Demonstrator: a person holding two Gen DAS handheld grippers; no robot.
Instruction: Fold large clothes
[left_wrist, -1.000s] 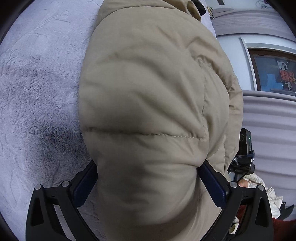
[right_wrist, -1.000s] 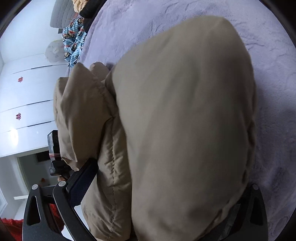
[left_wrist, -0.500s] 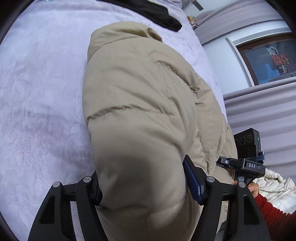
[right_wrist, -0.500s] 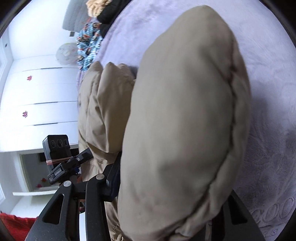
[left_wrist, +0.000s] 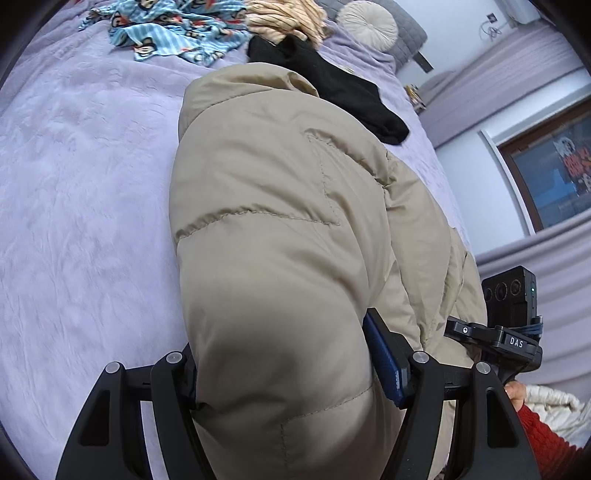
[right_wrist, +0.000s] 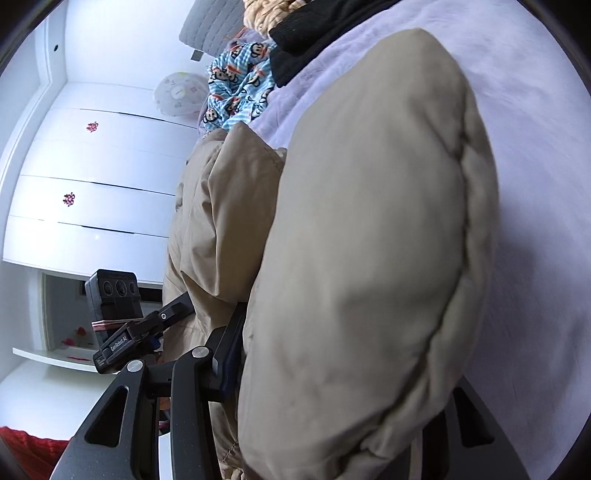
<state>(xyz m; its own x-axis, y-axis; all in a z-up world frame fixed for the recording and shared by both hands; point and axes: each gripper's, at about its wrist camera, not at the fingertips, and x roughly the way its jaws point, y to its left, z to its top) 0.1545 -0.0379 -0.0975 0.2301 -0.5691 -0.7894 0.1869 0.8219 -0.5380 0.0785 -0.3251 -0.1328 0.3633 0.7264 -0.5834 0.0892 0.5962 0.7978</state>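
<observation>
A beige puffer jacket (left_wrist: 280, 229) fills both wrist views, bunched into a thick roll above a lilac plush bedspread (left_wrist: 74, 206). My left gripper (left_wrist: 291, 373) is shut on one padded end of it, the blue pads pressed into the fabric on both sides. At the other end my right gripper (right_wrist: 332, 354) is shut on the jacket (right_wrist: 369, 240), which bulges over the jaws and hides the right finger. Each gripper shows in the other's view: the right one (left_wrist: 495, 339) at the left view's right edge, the left one (right_wrist: 125, 332) at the right view's lower left.
A black garment (left_wrist: 332, 88), a blue monkey-print cloth (left_wrist: 166, 33) and a striped tan garment (left_wrist: 284, 18) lie at the bed's far end by a round cushion (left_wrist: 367, 22). White wardrobe doors (right_wrist: 92, 192) stand on one side, a window (left_wrist: 554, 173) and curtains on the other. A red sleeve (left_wrist: 546, 439) shows.
Both grippers closed from wide apart onto the jacket's ends, then lifted it off the bedspread and tilted up, bringing the far clothes and headboard into view.
</observation>
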